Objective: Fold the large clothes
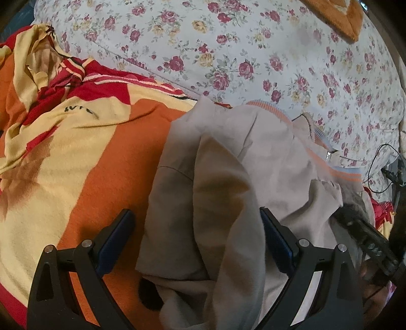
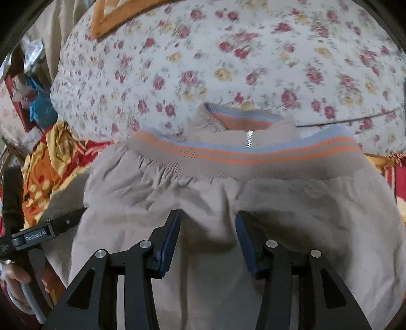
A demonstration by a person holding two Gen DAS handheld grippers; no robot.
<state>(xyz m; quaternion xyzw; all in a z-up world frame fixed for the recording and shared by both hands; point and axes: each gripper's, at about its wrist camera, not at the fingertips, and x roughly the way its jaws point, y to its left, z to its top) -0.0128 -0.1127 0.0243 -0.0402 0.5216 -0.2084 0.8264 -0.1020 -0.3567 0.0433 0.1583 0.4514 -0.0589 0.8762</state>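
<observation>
A beige jacket [image 1: 228,162] with an orange and blue striped ribbed hem [image 2: 248,154] and a zip lies bunched on the bed. My left gripper [image 1: 196,218] is open, its jaws wide apart, with a raised fold of the jacket's left edge between them. My right gripper [image 2: 208,218] is open over the jacket's body [image 2: 203,198], just below the hem; its fingers [image 2: 172,228] straddle a small ridge of fabric. The other gripper shows at the right edge of the left wrist view [image 1: 365,241] and at the left of the right wrist view [image 2: 38,236].
An orange, yellow and red blanket [image 1: 76,142] lies under and left of the jacket. A white floral quilt [image 1: 253,55] lies behind it, with an orange plush item [image 1: 340,15] on it. A black cable [image 1: 378,162] runs at the right. Clutter [image 2: 33,101] stands beside the bed.
</observation>
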